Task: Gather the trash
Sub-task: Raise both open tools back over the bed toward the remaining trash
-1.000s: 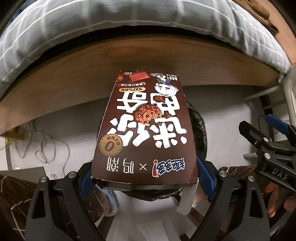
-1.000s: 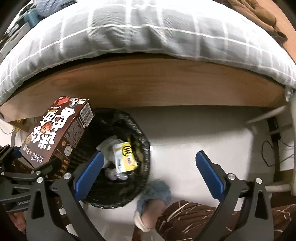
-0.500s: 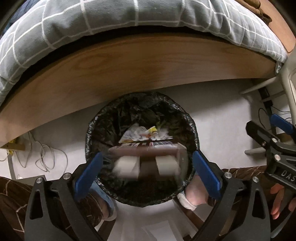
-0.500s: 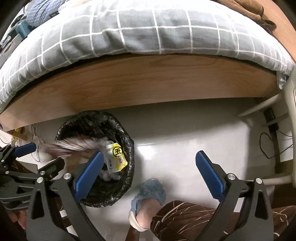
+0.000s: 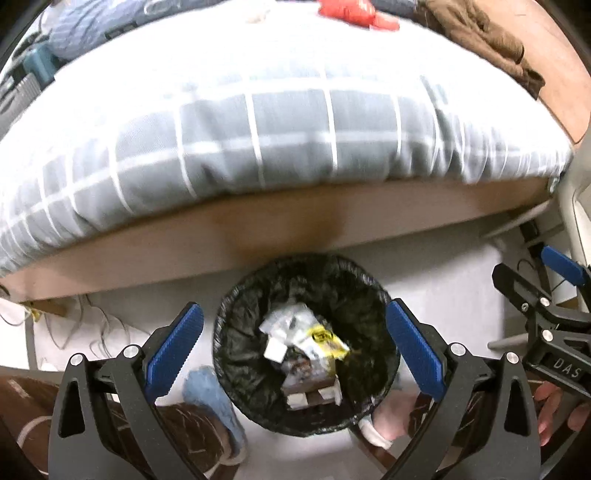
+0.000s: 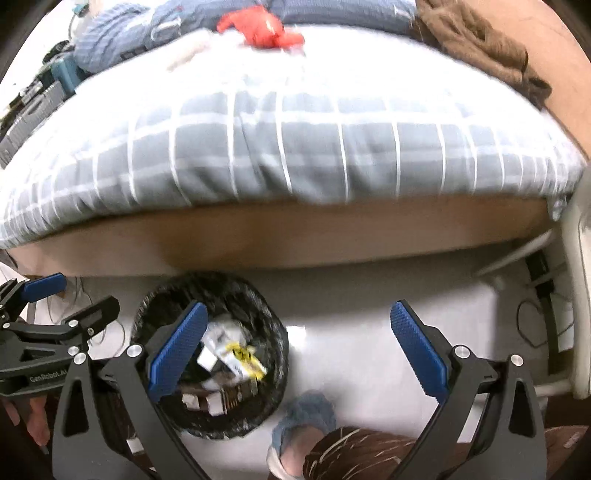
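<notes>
**Both hand-held grippers spread wide above a lined trash bin beside the bed**

Left hand-held gripper [image 5: 293, 345]: blue-padded fingers [image 5: 173, 347] spread wide, nothing between them, framing the bin's mouth from above. Right hand-held gripper [image 6: 295, 349]: likewise wide apart and empty, positioned to the right of the bin, over bare pale floor [image 6: 351, 354]. Trash bin [image 5: 236, 306]: round, lined with a black bag, standing on the floor just in front of the wooden bed frame [image 5: 258, 236]. Inside the bin: brown snack box [image 5: 312, 393] lying at the near side with white flaps showing, yellow-labelled wrapper [image 5: 325, 338] and crumpled white paper [image 5: 284, 325] above it. On the bed: grey checked duvet [image 5: 277, 122], red packet [image 6: 264, 27] far back, brown cloth [image 6: 480, 40] at the right. Below: blue slipper [image 6: 306, 417] and brown patterned trouser leg [image 6: 362, 454] close to the bin.
</notes>
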Motion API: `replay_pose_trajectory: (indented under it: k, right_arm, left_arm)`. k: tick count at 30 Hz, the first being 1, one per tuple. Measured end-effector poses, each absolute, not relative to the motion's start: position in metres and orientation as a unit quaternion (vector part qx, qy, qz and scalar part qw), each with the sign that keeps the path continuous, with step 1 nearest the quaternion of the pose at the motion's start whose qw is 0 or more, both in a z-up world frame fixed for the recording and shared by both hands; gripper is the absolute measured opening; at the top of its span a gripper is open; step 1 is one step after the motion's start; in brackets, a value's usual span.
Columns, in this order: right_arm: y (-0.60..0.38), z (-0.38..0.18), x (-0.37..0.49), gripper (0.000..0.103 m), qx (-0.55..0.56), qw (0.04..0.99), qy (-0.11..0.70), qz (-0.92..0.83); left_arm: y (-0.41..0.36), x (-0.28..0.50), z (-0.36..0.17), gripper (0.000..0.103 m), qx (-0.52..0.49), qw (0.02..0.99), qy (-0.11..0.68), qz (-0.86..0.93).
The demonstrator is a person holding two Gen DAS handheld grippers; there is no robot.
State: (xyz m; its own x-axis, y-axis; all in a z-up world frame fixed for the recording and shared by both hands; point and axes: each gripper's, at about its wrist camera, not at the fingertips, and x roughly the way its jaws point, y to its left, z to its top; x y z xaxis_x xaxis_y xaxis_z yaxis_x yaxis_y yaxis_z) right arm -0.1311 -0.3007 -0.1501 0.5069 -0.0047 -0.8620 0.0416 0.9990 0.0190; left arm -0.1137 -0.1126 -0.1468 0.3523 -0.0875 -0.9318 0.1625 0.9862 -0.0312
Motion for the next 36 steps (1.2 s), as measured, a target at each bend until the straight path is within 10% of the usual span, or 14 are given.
replay_pose_trajectory:
  k: [36]
  right_arm:
    - [-0.266, -0.062, 0.043, 0.095, -0.027, 0.924, 0.382, -0.015]
  left_arm:
    - [-0.056, 0.073, -0.064, 0.097, -0.007, 0.884, 0.466, -0.043]
